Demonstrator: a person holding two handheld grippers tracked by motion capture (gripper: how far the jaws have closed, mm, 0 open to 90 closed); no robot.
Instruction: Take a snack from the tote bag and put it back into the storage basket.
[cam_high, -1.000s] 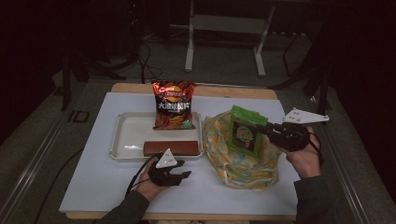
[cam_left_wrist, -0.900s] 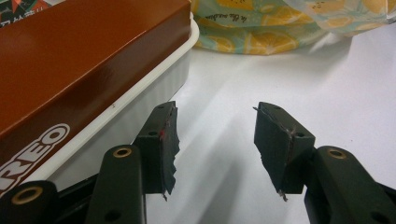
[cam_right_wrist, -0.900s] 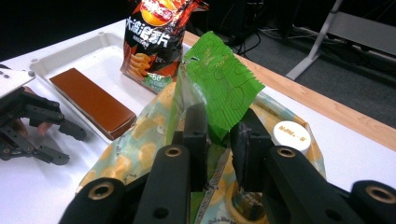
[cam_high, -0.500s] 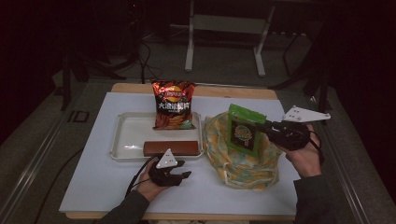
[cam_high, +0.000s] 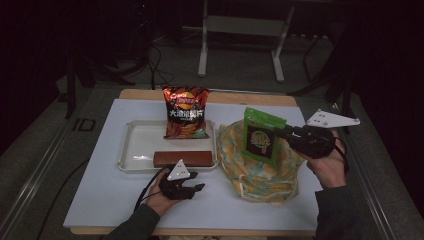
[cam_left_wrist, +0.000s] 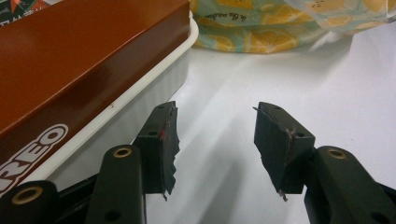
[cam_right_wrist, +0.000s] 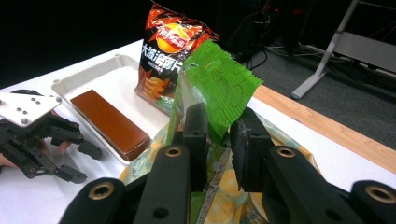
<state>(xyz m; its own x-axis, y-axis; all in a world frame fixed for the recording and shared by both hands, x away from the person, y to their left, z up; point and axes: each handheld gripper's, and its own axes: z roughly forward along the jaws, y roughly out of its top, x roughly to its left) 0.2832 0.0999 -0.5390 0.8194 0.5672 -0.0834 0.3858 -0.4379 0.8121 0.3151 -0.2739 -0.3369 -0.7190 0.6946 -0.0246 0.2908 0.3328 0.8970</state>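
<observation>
The right tongs (cam_high: 280, 132) pinch the side edge of a green snack packet (cam_high: 261, 135) and hold it upright in the air above the yellow patterned bag (cam_high: 260, 172), which lies crumpled on the white bench (cam_high: 100, 185). In the right gripper view the two black pads press on the packet's crinkled green edge (cam_right_wrist: 217, 88). The left tongs (cam_high: 192, 187) rest low on the bench just in front of the white tray (cam_high: 135, 145), spread apart with nothing between them. In the tray lies a long brown box (cam_high: 182, 158), and a red chip bag (cam_high: 185, 112) stands at its far side.
</observation>
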